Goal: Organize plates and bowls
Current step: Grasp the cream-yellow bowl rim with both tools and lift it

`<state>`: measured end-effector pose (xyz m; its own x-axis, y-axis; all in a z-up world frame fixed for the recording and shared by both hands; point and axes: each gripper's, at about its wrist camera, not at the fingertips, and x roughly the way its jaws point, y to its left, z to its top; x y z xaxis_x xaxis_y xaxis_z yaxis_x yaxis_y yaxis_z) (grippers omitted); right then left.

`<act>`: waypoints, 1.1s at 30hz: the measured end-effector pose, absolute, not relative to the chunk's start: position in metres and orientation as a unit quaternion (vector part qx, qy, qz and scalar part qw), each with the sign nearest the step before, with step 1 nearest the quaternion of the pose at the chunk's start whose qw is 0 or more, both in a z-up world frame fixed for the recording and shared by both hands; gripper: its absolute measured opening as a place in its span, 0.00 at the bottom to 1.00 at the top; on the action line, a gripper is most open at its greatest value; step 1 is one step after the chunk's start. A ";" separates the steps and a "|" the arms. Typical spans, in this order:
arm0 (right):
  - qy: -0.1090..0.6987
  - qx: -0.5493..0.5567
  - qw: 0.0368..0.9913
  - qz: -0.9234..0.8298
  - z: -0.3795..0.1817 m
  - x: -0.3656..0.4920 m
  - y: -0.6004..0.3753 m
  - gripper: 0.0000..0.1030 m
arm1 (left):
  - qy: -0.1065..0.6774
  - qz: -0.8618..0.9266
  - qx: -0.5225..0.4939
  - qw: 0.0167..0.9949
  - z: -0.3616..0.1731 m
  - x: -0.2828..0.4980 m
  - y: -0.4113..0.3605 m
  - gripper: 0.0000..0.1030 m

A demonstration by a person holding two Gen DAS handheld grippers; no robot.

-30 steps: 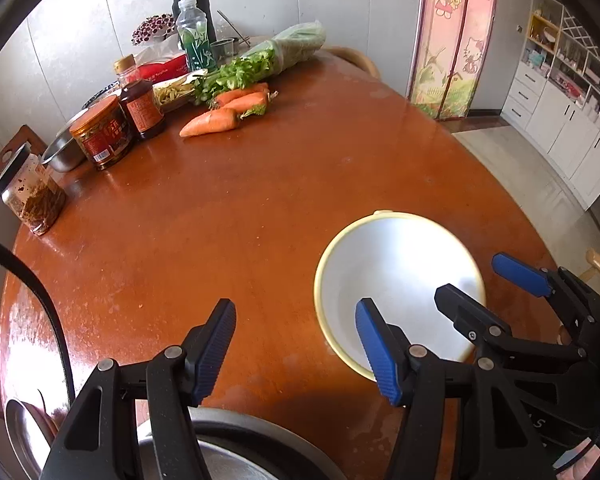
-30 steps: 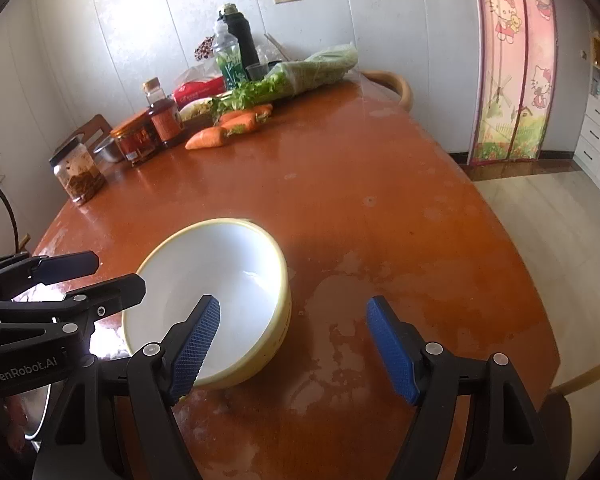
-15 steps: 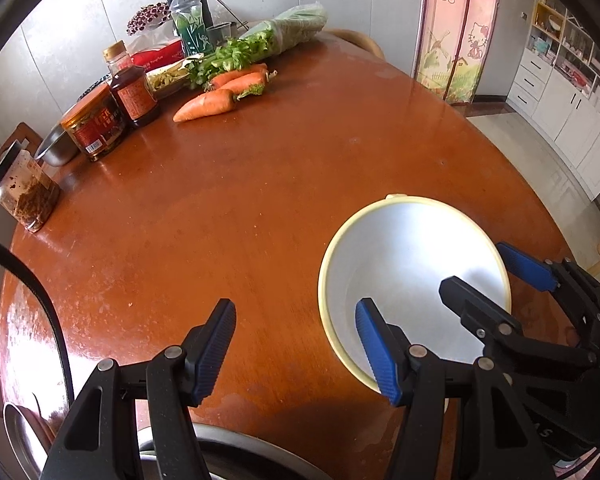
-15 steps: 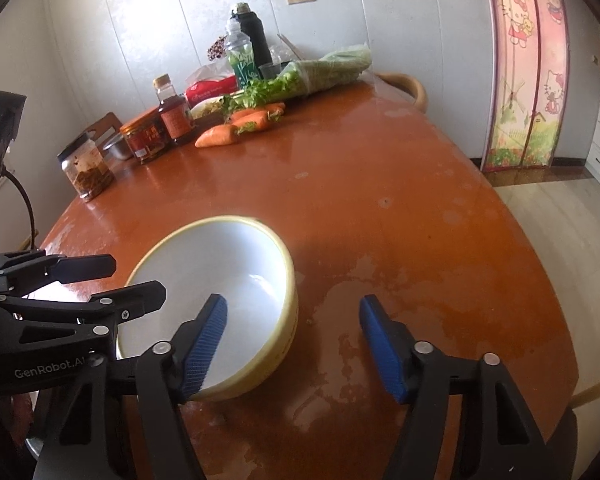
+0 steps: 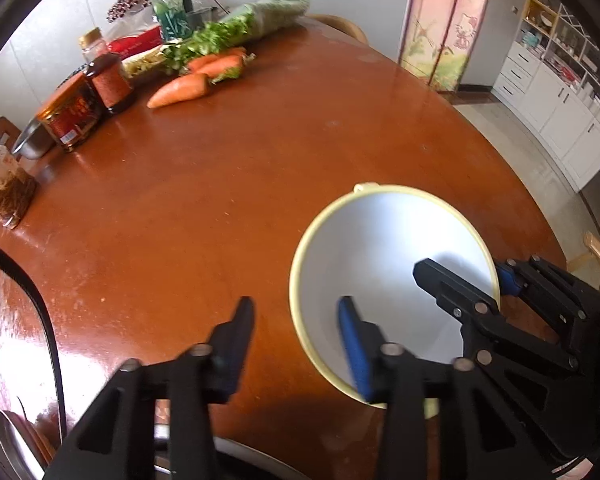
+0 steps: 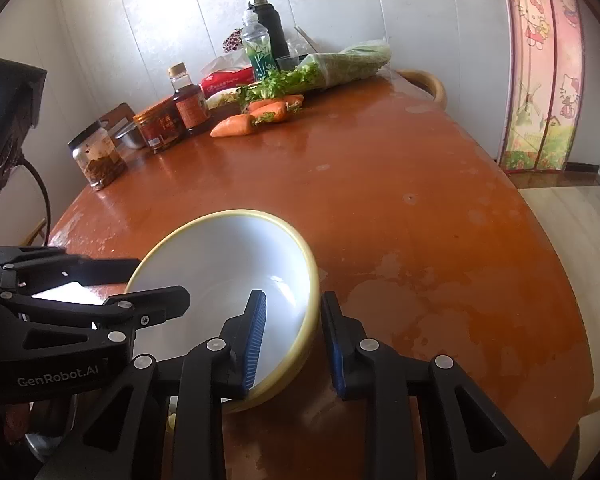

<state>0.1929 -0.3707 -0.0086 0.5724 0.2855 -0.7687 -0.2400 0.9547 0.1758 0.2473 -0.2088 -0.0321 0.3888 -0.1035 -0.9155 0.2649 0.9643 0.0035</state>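
A white bowl with a yellow rim (image 5: 384,252) sits near the front of the round wooden table (image 5: 228,184); it also shows in the right wrist view (image 6: 220,264). My left gripper (image 5: 300,332) straddles its left rim, one finger inside and one outside, jaws narrowed but with a gap. My right gripper (image 6: 294,332) straddles the bowl's right rim, its jaws close on either side of the wall. I cannot tell whether either one pinches the rim.
At the table's far side lie carrots (image 5: 180,88), bagged greens (image 5: 256,16), sauce jars (image 5: 72,112), bottles (image 6: 260,48) and a steel bowl (image 5: 30,144). A metal rim (image 5: 244,456) shows under my left gripper. A chair (image 6: 428,84) stands behind the table.
Both grippers have moved onto the bowl and narrowed their jaws across its rim, left on the left side, right on the right side. The bowl looks slightly tilted now.
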 end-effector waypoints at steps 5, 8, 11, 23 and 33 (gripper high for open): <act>0.439 0.023 0.886 0.148 -0.009 0.192 -0.369 0.25 | 0.548 -0.125 0.083 0.823 -0.037 0.243 -0.218 0.22; 0.439 0.022 0.887 0.144 -0.008 0.192 -0.369 0.24 | 0.548 -0.127 0.076 0.823 -0.037 0.240 -0.218 0.22; 0.438 0.022 0.888 0.141 -0.008 0.190 -0.370 0.23 | 0.545 -0.129 0.066 0.826 -0.034 0.238 -0.215 0.21; 0.408 0.022 0.899 0.158 0.017 0.176 -0.360 0.23 | 0.509 -0.131 0.033 0.850 -0.005 0.222 -0.193 0.21; 0.380 0.004 0.909 0.174 0.044 0.164 -0.335 0.23 | 0.474 -0.127 0.001 0.871 0.024 0.204 -0.165 0.21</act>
<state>0.1643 -0.3350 0.0439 0.6515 0.3186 -0.6885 -0.3123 0.9397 0.1393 0.2038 -0.1647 0.0244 0.5190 -0.2205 -0.8258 0.2230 0.9676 -0.1182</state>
